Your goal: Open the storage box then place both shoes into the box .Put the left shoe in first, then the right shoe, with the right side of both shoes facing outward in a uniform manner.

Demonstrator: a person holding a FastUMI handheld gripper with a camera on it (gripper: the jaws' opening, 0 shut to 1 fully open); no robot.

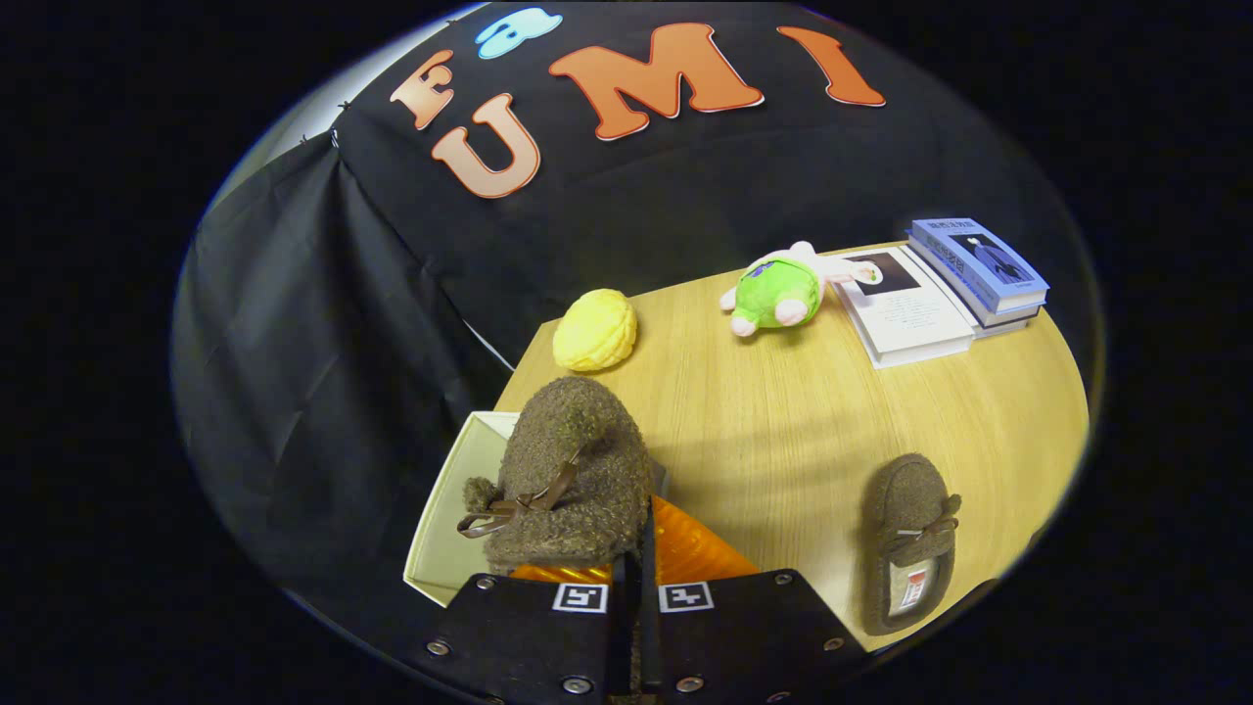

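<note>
Gripper: the gripper (634,587) sat at the bottom centre of the frame, its two fingers drawn almost together, clamped on the near edge of a fuzzy dark-brown slipper-style shoe with a thin brown lace bow (568,475).
Held shoe: it hung just ahead of the fingers, lower left of centre, toe pointing away, over the open box.
Storage box: a pale cream box with an orange translucent lid (445,524) lay in the lower left at the table's near corner; the lid was swung open to the right of the fingers, so opening looked done.
Second shoe: a matching fuzzy brown shoe with a label inside (908,539) rested on the light wooden table (764,431) in the lower right, well apart from the box.
Other items: a yellow knitted round object (594,330), a green and pink plush toy (778,291) and a stack of blue and white books (945,284) lay across the upper half of the table.
Step in hand: judged to be placing the first shoe into the box.
Next move: it called for lowering the shoe inside with its right side outward, leaving room for the second, before releasing; which foot it fits could not be told.
</note>
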